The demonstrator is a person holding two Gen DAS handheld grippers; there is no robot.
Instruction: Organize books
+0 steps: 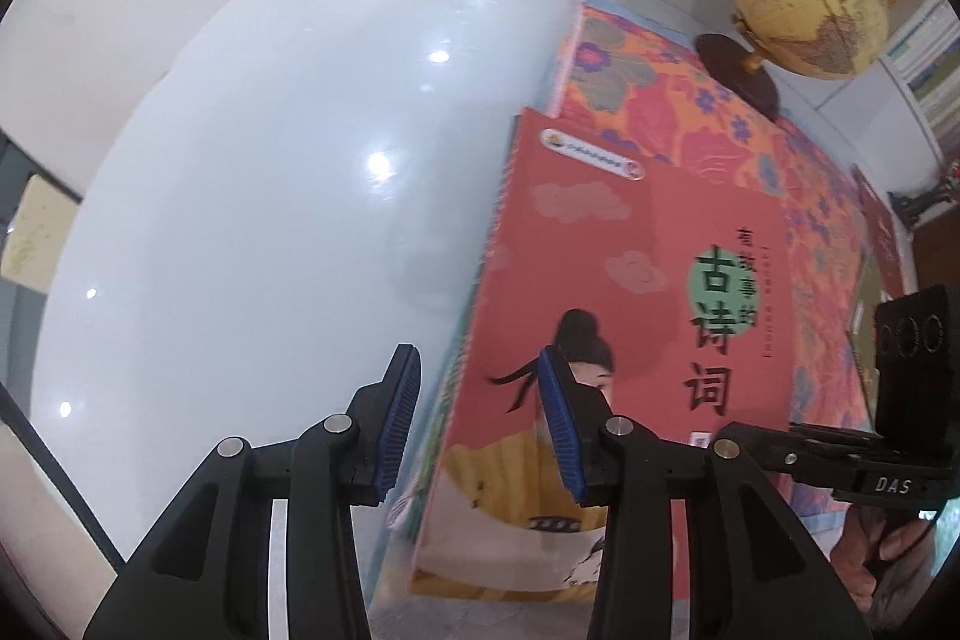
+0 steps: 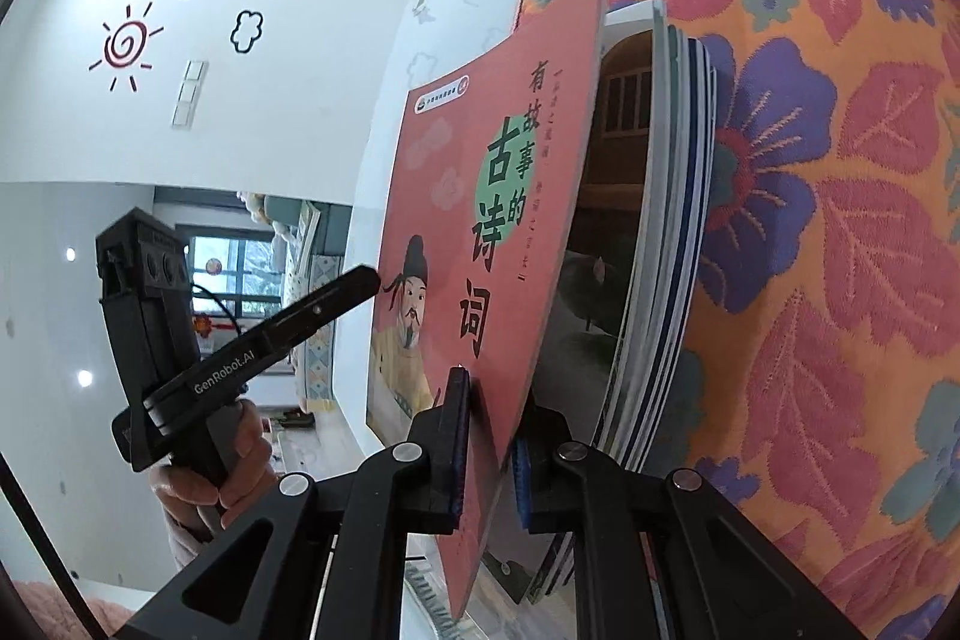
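On the glossy counter (image 1: 252, 196), the right gripper (image 2: 489, 451) pinches one red book (image 2: 480, 232) by its cover, which could tear, while the left gripper (image 1: 480, 430) hangs open, empty.

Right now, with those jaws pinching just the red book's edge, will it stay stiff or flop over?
Probably bendy: the red book looks thin, and the right gripper grips only its lower edge. Its cover already seems to curve slightly. It looks light, and its glossy face might slip, though the ribbed blue pads should help.
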